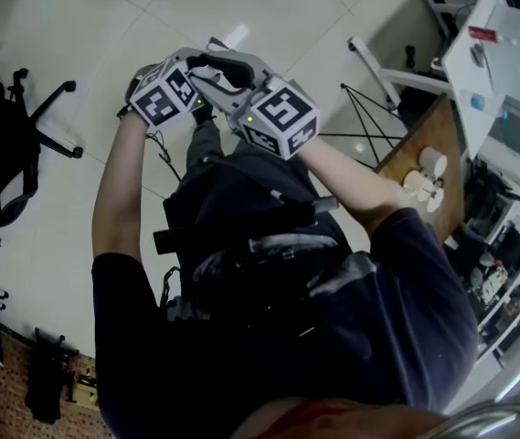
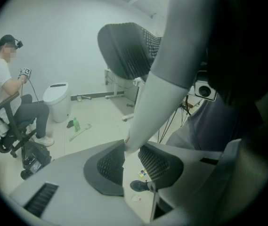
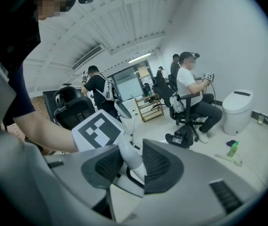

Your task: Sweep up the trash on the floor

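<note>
My left gripper (image 1: 191,62) and right gripper (image 1: 232,76) sit close together in front of my chest, over pale floor tiles. Both grip one white handle. In the left gripper view the handle (image 2: 157,98) rises from between the mesh pads of the left gripper (image 2: 130,159) toward the upper right. In the right gripper view a short stretch of the handle (image 3: 130,157) shows between the pads of the right gripper (image 3: 133,161), with the left gripper's marker cube (image 3: 98,131) just behind. Small scraps of trash (image 2: 143,173) lie on the floor by my shoe (image 2: 141,186). The handle's lower end is hidden.
A black office chair (image 1: 22,126) stands at the left; a wooden table (image 1: 424,144) with paper cups (image 1: 429,176) is at the right. A seated person (image 2: 11,93), a white bin (image 2: 57,100), a green bottle (image 2: 76,125) and a stick (image 2: 81,132) occupy the far floor.
</note>
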A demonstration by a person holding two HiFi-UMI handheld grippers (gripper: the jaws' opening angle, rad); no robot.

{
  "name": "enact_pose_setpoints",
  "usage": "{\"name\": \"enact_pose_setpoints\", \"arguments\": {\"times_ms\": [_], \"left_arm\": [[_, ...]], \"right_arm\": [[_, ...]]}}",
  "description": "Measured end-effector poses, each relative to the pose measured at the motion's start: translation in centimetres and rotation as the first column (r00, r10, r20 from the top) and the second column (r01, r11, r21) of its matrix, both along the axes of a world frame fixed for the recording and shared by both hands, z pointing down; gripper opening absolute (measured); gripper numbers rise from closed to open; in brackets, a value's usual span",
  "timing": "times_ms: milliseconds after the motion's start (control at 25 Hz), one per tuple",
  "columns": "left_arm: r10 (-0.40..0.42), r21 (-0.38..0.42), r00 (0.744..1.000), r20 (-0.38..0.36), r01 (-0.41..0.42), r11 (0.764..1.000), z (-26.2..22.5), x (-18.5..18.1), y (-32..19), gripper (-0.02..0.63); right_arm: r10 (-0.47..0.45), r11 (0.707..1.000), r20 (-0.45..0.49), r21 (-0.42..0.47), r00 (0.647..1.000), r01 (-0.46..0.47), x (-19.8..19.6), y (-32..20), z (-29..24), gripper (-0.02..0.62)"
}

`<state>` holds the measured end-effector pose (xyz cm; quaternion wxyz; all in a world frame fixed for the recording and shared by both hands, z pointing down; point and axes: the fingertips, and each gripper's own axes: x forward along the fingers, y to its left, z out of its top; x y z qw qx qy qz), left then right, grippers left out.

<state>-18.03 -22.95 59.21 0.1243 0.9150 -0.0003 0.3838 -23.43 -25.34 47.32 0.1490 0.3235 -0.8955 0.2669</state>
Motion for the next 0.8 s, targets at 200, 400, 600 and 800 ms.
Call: {"name": "enact_pose_setpoints", "arguments": {"times_ms": [200, 400, 600, 800], "left_arm": [[-0.056, -0.006, 0.998, -0.001, 0.056, 0.998, -0.1, -2.7, 0.6, 0.103], [-0.121, -0.009, 0.992, -0.024, 0.121, 0.993, -0.7, -4.7, 0.8, 0.102], [-0.177, -0.002, 0.984, -0.027, 0.177, 0.984, -0.7, -6.5, 1.2, 0.102], [-0.224, 0.035, 0.973, -0.064, 0.226, 0.973, -0.9, -5.6, 0.4, 0.101]], "right_arm": [[-0.057, 0.998, 0.018, -0.012, 0.998, 0.057, -2.8, 0.8, -0.1, 0.141], [-0.111, 0.994, 0.027, -0.017, 0.993, 0.111, -4.9, 1.2, -0.6, 0.141], [-0.170, 0.985, 0.009, 0.007, 0.985, 0.170, -6.7, 1.7, -0.6, 0.141], [-0.203, 0.977, -0.027, 0.066, 0.979, 0.205, -5.9, 1.2, -0.9, 0.140]]}}
